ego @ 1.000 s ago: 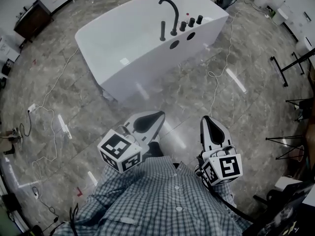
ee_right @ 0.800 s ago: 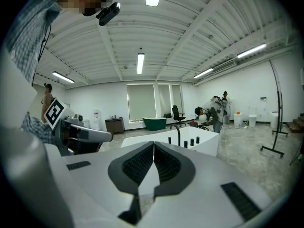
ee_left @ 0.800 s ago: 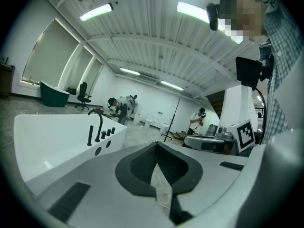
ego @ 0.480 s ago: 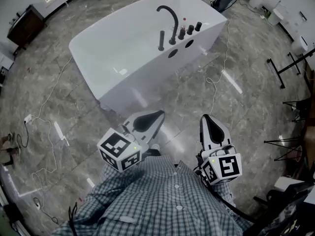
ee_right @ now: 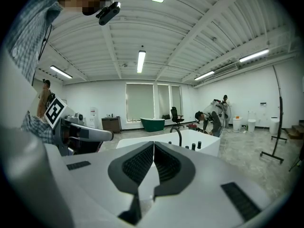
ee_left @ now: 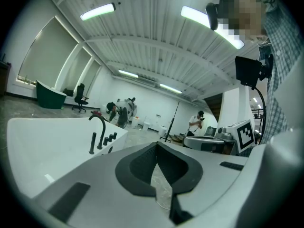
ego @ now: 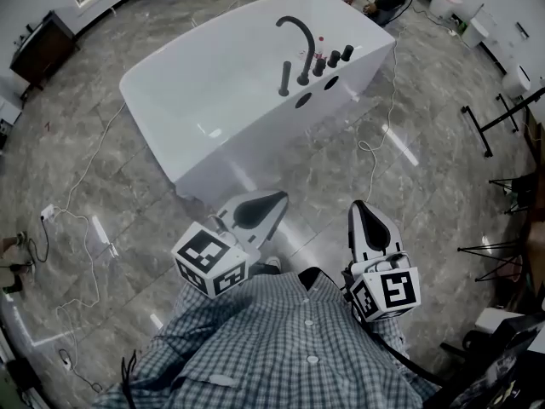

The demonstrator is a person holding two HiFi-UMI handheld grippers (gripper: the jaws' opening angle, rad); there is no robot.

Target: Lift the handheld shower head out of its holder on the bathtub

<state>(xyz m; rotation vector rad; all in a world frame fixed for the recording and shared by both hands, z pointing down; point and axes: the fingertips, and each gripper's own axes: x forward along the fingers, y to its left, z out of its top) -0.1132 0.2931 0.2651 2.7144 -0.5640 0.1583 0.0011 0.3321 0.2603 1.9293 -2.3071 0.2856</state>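
Far ahead of the left gripper (ego: pixel 277 198) and right gripper (ego: pixel 358 204), both pressed together and empty, the holder is too small to discern. The slim dark handheld shower head (ego: pixel 284 77) stands upright on the rim of the white bathtub (ego: pixel 238 143).

Looks like a big lab/studio hall, not a real bathrm: white bathtub (ego: pixel 213 100) is parked freestanding on grey tiled floor (ego: pixel 443 186), cables (ego: pixel 373 173) are strewn about, strip lights (ee_right: pixel 141 61) are hung under a ribbed ceiling (ee_right: pixel 190 27), w/ stands (ego: pixel 477 129) & an office chair (ee_right: pixel 176 114) seen around.
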